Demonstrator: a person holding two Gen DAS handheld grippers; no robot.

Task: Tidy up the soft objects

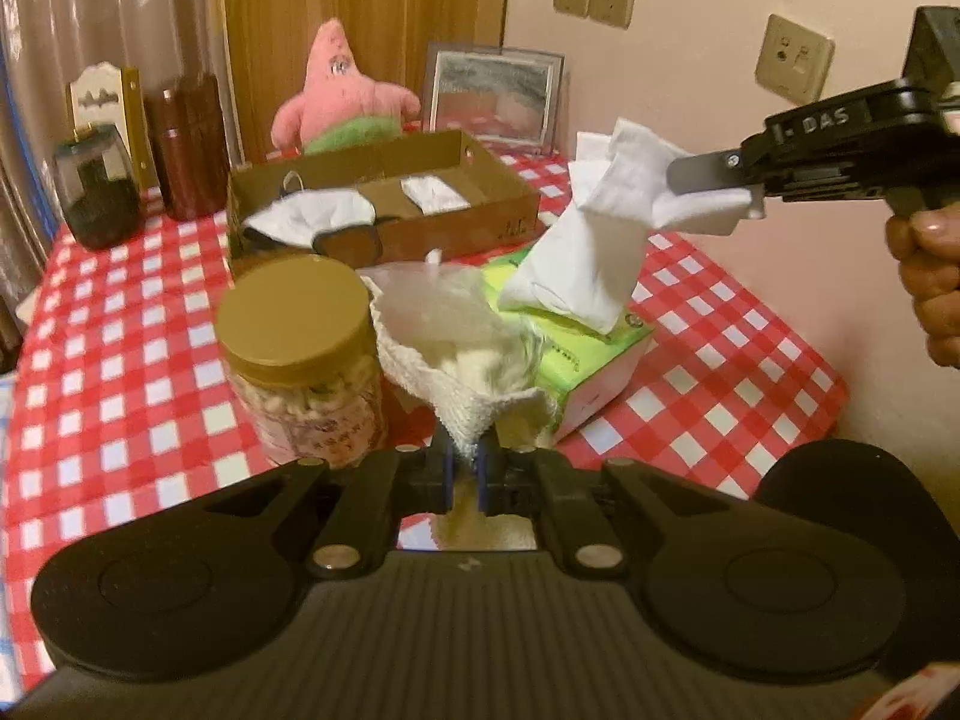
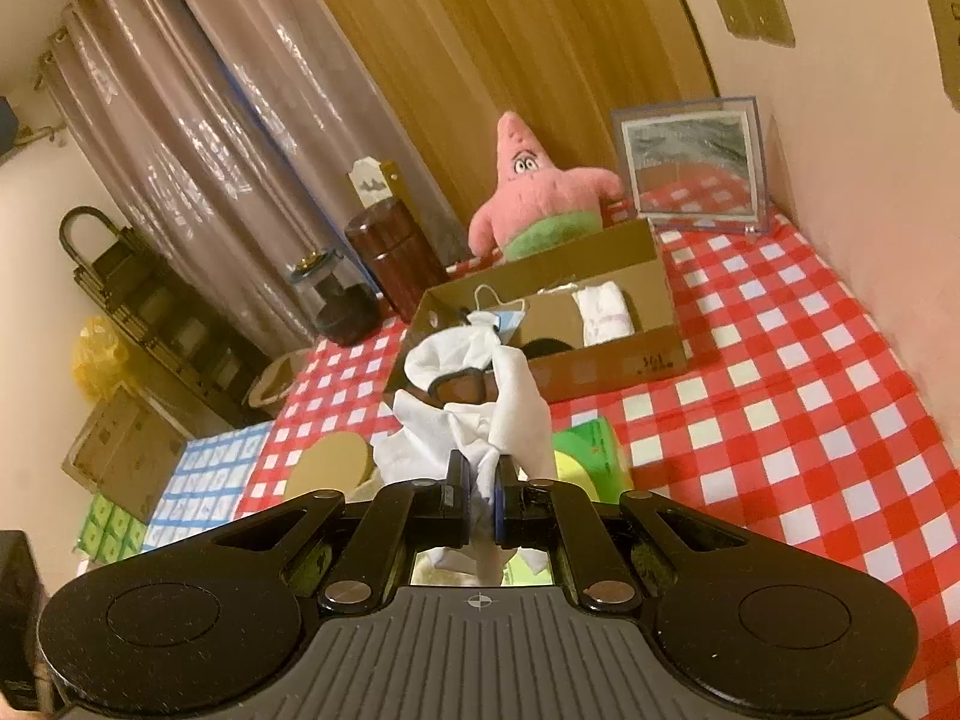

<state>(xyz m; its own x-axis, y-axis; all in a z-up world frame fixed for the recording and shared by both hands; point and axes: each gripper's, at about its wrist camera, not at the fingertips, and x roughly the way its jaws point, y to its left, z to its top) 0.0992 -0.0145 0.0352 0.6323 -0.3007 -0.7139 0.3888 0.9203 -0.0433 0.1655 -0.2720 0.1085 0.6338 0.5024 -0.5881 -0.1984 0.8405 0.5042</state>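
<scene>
Here the left gripper (image 1: 463, 468) has its jaws pressed together on a corner of a cream knitted cloth (image 1: 456, 360), coarse and waffle-textured, which bunches upward in front of the camera. The right gripper (image 2: 480, 501) is likewise pinched shut, on a thin white tissue (image 1: 591, 240); the smooth, crumpled sheet stretches up from the slot of one green tissue box (image 1: 591, 354) lying on the table, and from the left wrist view the right gripper holds it above and to the right of that box. Just left of the cloth stands one clear plastic jar (image 1: 300, 372) with a round tan lid, filled with pale pieces. Behind these sits one shallow brown cardboard box (image 1: 468, 222), open-topped; inside it lie a folded white item (image 1: 433, 192) toward the right and a white fabric piece (image 1: 306, 217) draped at the left end, over the front wall. One pink star-shaped plush toy (image 2: 540, 192), fuzzy with green shorts, sits upright behind the box. The table wears a glossy red-and-white checked tablecloth (image 2: 780, 396). At the back are one clear-framed picture (image 2: 690, 165), one dark reddish cylindrical canister (image 2: 396, 252) and one dark rounded glass jar (image 1: 96, 186).
</scene>
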